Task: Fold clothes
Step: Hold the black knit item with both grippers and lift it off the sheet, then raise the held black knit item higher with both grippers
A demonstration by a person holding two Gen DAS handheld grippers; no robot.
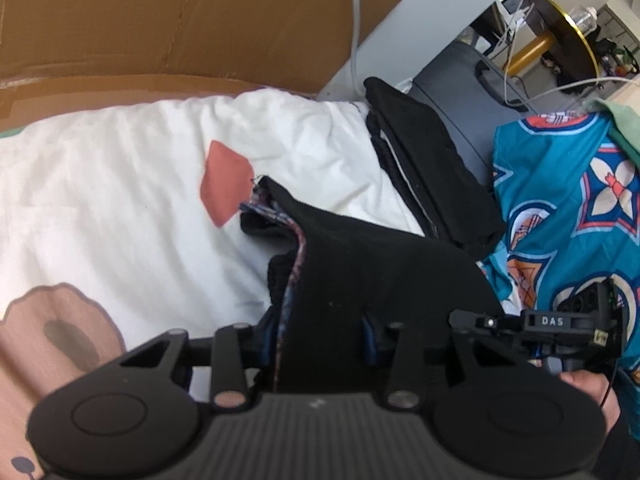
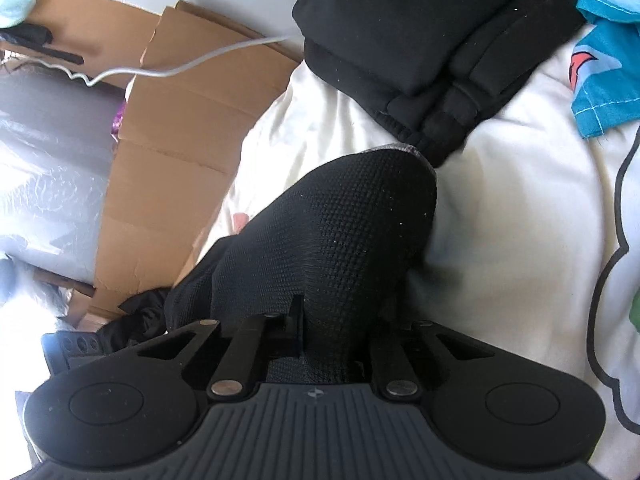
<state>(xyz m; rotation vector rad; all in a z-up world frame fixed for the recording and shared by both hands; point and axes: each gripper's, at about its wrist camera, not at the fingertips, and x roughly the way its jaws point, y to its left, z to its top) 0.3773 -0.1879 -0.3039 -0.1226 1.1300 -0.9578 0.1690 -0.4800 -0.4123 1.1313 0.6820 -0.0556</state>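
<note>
A black garment (image 1: 360, 264) with a patterned inner lining hangs lifted above the white bedsheet (image 1: 120, 184). It drapes over my left gripper (image 1: 320, 336), whose blue pads (image 1: 370, 340) close on a thick fold of it. In the left wrist view my right gripper (image 1: 472, 320) grips the same cloth at its right edge, with a hand (image 1: 588, 388) behind it. In the right wrist view the black mesh garment (image 2: 340, 220) covers my right gripper (image 2: 332, 328), which is shut on it; its fingertips are hidden.
A stack of folded black clothes (image 1: 432, 168) (image 2: 420, 40) lies at the sheet's far edge. A teal patterned cloth (image 1: 568, 200) (image 2: 604, 92) lies to the right. Cardboard (image 1: 160, 20) (image 2: 172, 160) borders the bed, and a white cable (image 1: 356, 20) hangs over it.
</note>
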